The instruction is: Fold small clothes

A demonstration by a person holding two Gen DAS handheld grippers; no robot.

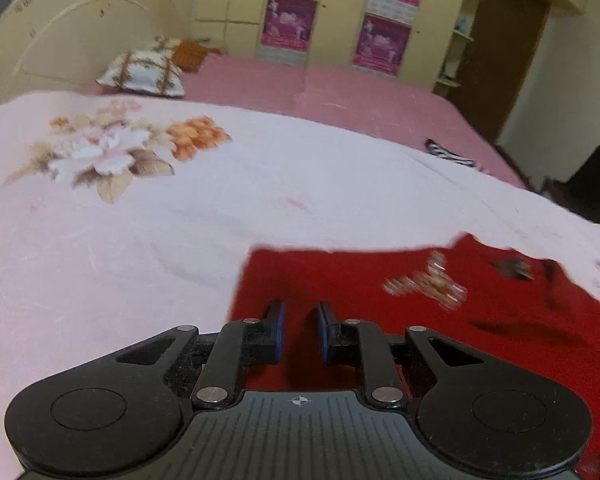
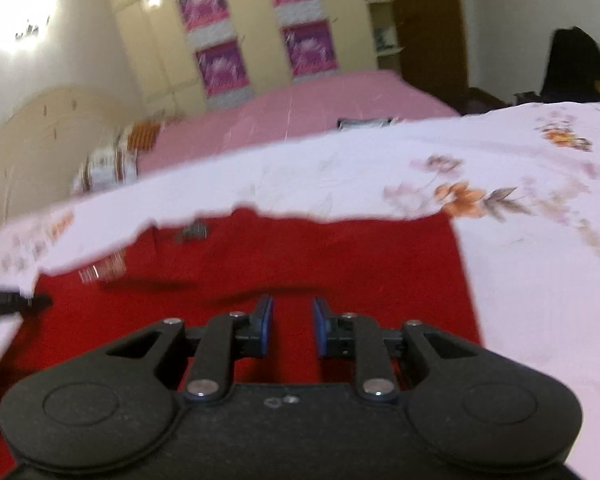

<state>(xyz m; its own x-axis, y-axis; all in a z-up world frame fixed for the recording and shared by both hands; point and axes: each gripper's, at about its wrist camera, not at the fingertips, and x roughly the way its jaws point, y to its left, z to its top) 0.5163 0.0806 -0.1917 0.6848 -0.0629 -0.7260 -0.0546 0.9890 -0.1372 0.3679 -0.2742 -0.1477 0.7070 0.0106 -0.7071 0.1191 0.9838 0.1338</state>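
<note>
Garment count, we note: one red garment (image 1: pixel 380 320) on floral sheet (image 1: pixel 140 220), margins free; left gripper (image 1: pixel 300 312) and right gripper (image 2: pixel 293 304) narrow, empty.

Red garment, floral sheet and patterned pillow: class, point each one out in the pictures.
Red garment (image 1: pixel 340 280), left wrist view: flat red cloth ahead of the claw.
Floral sheet (image 1: pixel 140 240), left wrist view: plain pale area below the flower print.
Patterned pillow (image 1: pixel 142 74), left wrist view: middle of its top face.

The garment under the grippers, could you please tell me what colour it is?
Red garment, with a small sparkly decoration; clearest in the right wrist view.
</note>
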